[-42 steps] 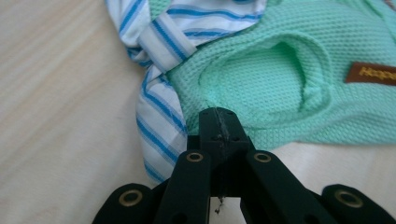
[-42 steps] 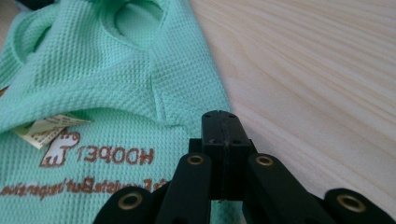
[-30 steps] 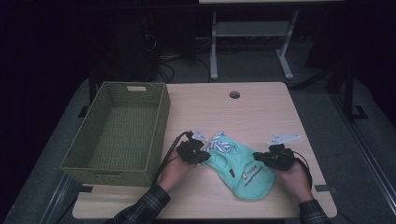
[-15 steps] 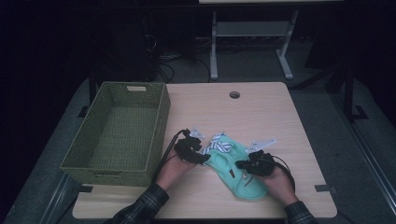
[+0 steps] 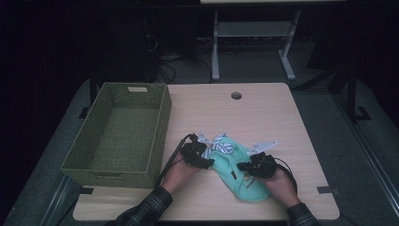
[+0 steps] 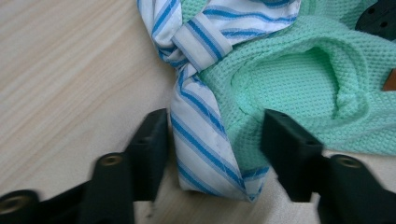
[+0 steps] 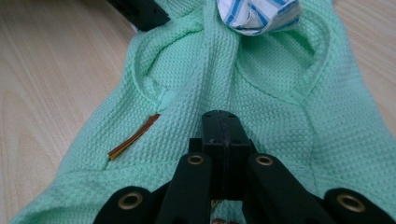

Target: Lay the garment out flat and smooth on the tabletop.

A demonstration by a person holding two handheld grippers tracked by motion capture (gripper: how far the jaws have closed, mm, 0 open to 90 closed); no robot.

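The mint-green knitted garment (image 5: 237, 172) is lying flat on the table (image 5: 263, 113), near its front edge and a little right of the middle, well apart from the round hole by the far edge. A blue-and-white striped ribbon (image 6: 201, 140) is knotted at the garment's far end, one tail trailing off onto the bare wood. The left gripper (image 6: 212, 144) is sitting at that end; its jaws have just been opening and are standing apart, with the ribbon tail and the garment's edge lying between them, neither pad pressing. The right gripper (image 7: 219, 128) is resting on the middle of the garment with its jaws drawn together; whether they are pinching any cloth I cannot tell. A woven green basket (image 5: 160, 122) is standing along the table's left edge.
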